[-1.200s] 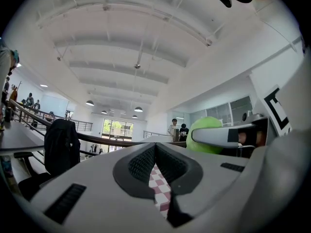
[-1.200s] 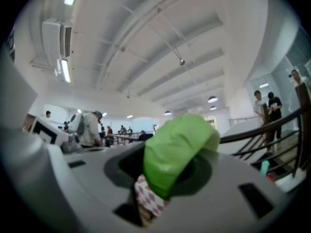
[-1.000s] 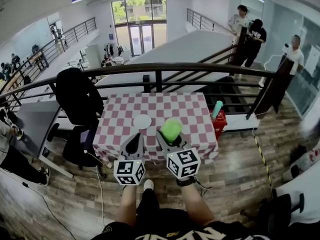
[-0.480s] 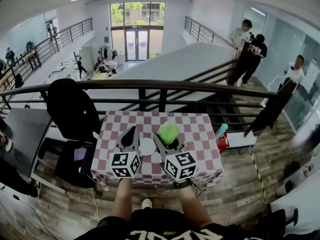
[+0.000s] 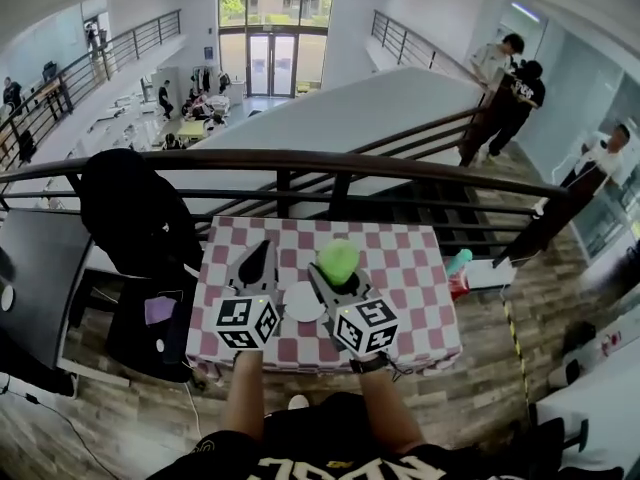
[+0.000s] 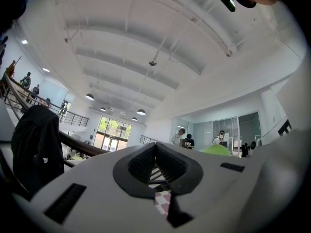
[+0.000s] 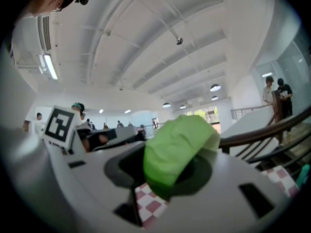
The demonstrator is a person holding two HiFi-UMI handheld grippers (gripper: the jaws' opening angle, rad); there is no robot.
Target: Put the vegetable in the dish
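Observation:
A light green leafy vegetable (image 5: 338,260) (image 7: 177,147) sits between the jaws of my right gripper (image 5: 338,274) (image 7: 170,174), which is shut on it above the red-and-white checked table (image 5: 410,268). The white dish (image 5: 303,303) lies on the cloth near the table's front edge, between the two gripper bodies and partly hidden by them. My left gripper (image 5: 256,262) (image 6: 156,146) is shut with nothing in it and hangs over the table's left half. In the left gripper view the vegetable (image 6: 216,150) shows off to the right.
A dark railing (image 5: 300,160) runs behind the table, with a stairwell beyond. A chair draped with a black jacket (image 5: 135,208) stands at the left. A red basket with a teal bottle (image 5: 458,266) is at the table's right. People (image 5: 512,88) stand far right.
Both grippers have travelled forward over the table, the vegetable still held in the right one. The dish, earlier ahead of the left gripper, now lies between the gripper bodies.

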